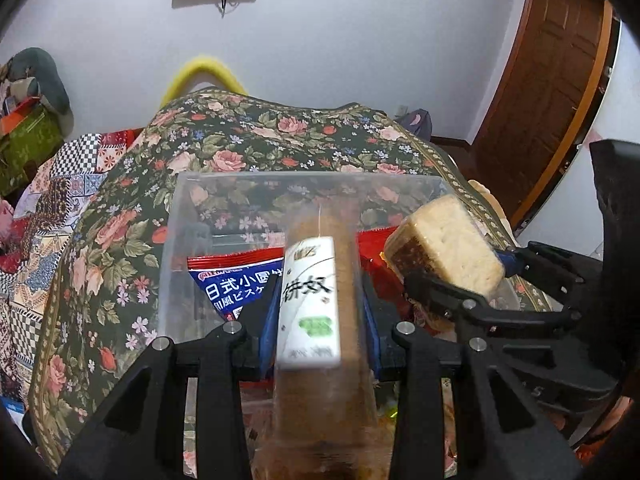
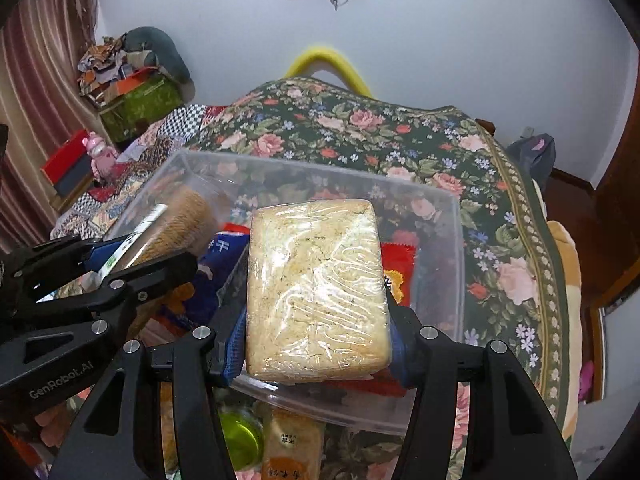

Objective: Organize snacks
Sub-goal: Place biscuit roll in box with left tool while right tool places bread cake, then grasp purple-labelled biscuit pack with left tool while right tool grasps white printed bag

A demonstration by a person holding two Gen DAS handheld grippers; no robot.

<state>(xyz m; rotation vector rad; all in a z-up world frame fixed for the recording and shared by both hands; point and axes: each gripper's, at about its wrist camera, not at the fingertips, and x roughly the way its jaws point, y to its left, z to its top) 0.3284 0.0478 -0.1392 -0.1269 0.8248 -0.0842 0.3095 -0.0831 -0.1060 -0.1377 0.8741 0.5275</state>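
My left gripper (image 1: 318, 312) is shut on a brown biscuit roll (image 1: 320, 300) with a white label, held above a clear plastic bin (image 1: 176, 216). My right gripper (image 2: 316, 336) is shut on a plastic-wrapped block of pale crackers (image 2: 316, 288), held over the same bin (image 2: 456, 240). In the left wrist view the cracker block (image 1: 448, 244) and the right gripper (image 1: 460, 292) show at the right. In the right wrist view the roll (image 2: 180, 224) and the left gripper (image 2: 132, 268) show at the left. A blue biscuit bag (image 1: 236, 284) and a red packet (image 2: 396, 272) lie in the bin.
The bin stands on a floral cloth (image 1: 248, 144) that covers the table. More snacks lie in front of the bin: a green-lidded can (image 2: 240, 436) and an orange-labelled packet (image 2: 292, 444). Boxes and clutter (image 2: 136, 96) sit at the far left, a wooden door (image 1: 552, 92) at the right.
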